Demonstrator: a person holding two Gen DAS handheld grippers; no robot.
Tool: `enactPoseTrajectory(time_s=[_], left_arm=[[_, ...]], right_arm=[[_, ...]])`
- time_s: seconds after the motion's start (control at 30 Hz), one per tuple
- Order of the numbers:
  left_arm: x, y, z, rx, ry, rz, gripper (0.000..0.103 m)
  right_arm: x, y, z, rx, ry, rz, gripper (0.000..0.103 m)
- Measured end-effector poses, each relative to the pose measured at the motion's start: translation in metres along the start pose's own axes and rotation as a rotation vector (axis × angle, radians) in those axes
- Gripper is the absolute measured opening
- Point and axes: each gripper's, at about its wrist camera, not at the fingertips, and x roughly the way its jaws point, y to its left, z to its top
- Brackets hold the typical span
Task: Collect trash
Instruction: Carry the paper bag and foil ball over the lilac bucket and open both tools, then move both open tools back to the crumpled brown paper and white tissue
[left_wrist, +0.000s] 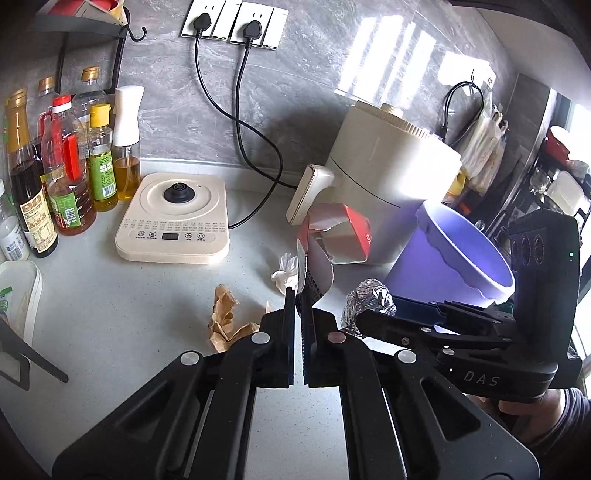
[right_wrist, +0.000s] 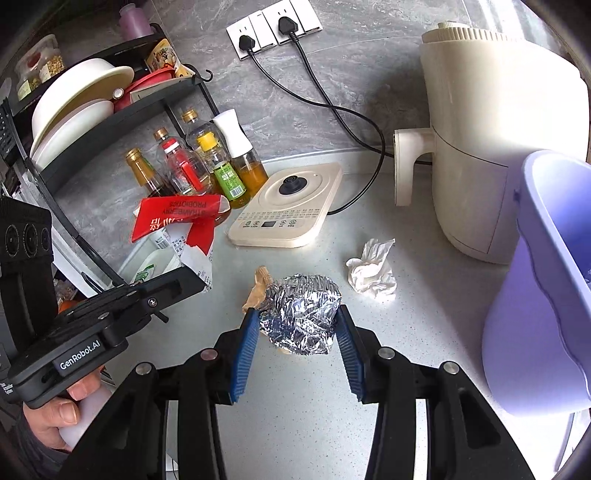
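Note:
My left gripper is shut on a torn red-and-white carton and holds it above the counter; the carton also shows in the right wrist view. My right gripper has its blue pads on both sides of a crumpled foil ball, which also shows in the left wrist view. A crumpled white tissue and crumpled brown paper lie on the counter. A purple bin stands at the right.
A cream air fryer stands behind the bin. A cream kettle base sits mid-counter with cables to wall sockets. Oil and sauce bottles and a black dish rack stand at the left.

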Motion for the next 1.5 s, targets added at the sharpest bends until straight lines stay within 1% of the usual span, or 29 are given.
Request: enactPoseTrajectory(time_s=[0.17,0.33,0.53,0.67,0.73,0.77,0.8,0.83,1.13,1.33,1.4,1.43,1.47,1.5], left_arm=[[-0.001,-0.01,0.007,0.019,-0.01,-0.017,0.003],[0.001,-0.034,0.019,0.065,-0.026,-0.057,0.003],[0.004,-0.063,0.037,0.116,-0.044,-0.104,0.003],[0.008,-0.083,0.046,0.15,-0.049,-0.137,0.003],[0.012,-0.092,0.05,0.164,-0.048,-0.154,0.003],[0.014,-0.096,0.051,0.171,-0.047,-0.163,0.003],[0.016,-0.101,0.052,0.179,-0.045,-0.171,0.003],[0.018,-0.106,0.053,0.187,-0.044,-0.18,0.003],[0.04,-0.144,0.06,0.253,-0.02,-0.245,0.003],[0.055,-0.176,0.07,0.311,-0.007,-0.293,0.004],[0.059,-0.186,0.072,0.326,0.01,-0.322,0.004],[0.061,-0.189,0.073,0.332,0.016,-0.334,0.009],[0.062,-0.191,0.074,0.335,0.017,-0.328,0.035],[0.063,-0.191,0.074,0.325,0.011,-0.307,0.056]], right_arm=[[-0.031,-0.009,0.0,0.016,-0.051,-0.032,0.042],[-0.066,-0.019,0.004,0.03,-0.119,-0.069,0.042],[-0.111,-0.033,0.018,0.045,-0.216,-0.104,0.042],[-0.139,-0.049,0.029,0.076,-0.279,-0.157,0.043],[-0.151,-0.059,0.032,0.099,-0.31,-0.208,0.047],[-0.156,-0.065,0.032,0.116,-0.323,-0.245,0.054],[-0.162,-0.072,0.031,0.139,-0.334,-0.282,0.078],[-0.168,-0.079,0.028,0.16,-0.35,-0.309,0.087],[-0.201,-0.125,-0.001,0.264,-0.362,-0.385,0.087],[-0.222,-0.144,-0.014,0.322,-0.388,-0.439,0.087],[-0.228,-0.148,-0.017,0.337,-0.398,-0.448,0.087],[-0.229,-0.15,-0.019,0.342,-0.401,-0.452,0.087],[-0.23,-0.151,-0.02,0.345,-0.402,-0.455,0.087],[-0.231,-0.151,-0.021,0.346,-0.402,-0.457,0.087]])
